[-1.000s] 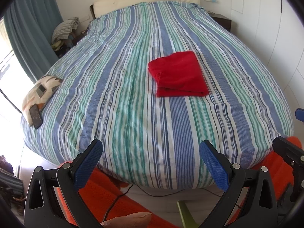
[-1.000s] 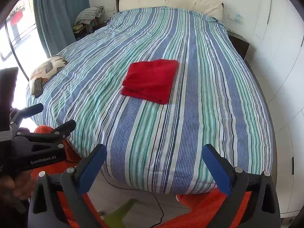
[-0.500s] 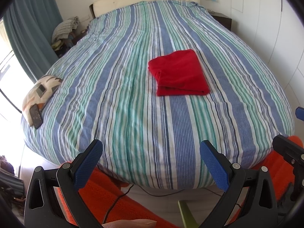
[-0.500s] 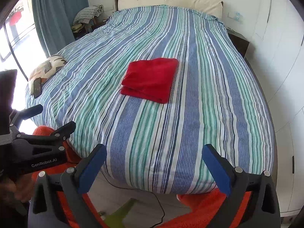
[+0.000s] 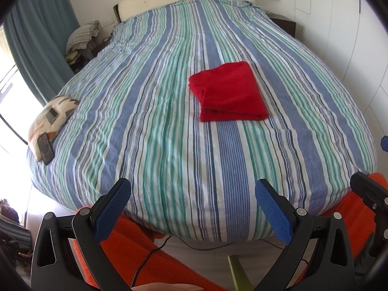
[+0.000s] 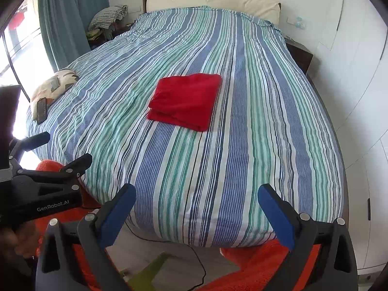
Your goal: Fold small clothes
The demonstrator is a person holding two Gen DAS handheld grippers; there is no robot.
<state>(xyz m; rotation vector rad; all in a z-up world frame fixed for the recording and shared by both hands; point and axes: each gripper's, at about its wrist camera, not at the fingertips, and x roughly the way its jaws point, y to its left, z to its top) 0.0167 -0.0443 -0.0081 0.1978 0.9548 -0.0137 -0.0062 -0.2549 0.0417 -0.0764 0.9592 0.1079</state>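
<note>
**Both grippers idle at bed foot, red cloth folded**

Almost nothing differs from half a second back: my left gripper (image 5: pixel 192 206) and right gripper (image 6: pixel 196 209) hold the same pose off the foot of the bed (image 5: pixel 157 126), cloth unmoved. Both sets of blue pads spread wide apart, nothing between them.

The red cloth (image 5: pixel 230 92) lies folded in a neat rectangle on the striped cover, well ahead of both grippers; ahead and slightly right of the left one, ahead and slightly left of the right one (image 6: pixel 185 100).

No containers in view. A patterned pillow (image 5: pixel 52 114) with a phone (image 5: pixel 45 148) on it sits far left at the bed edge.

Bed's near edge curves just past my fingertips. Orange rug (image 6: pixel 254 266) and a black cable (image 5: pixel 148 257) on the floor below. White wardrobe (image 6: pixel 359 72) close on the right; curtain (image 5: pixel 36 36) far left
</note>
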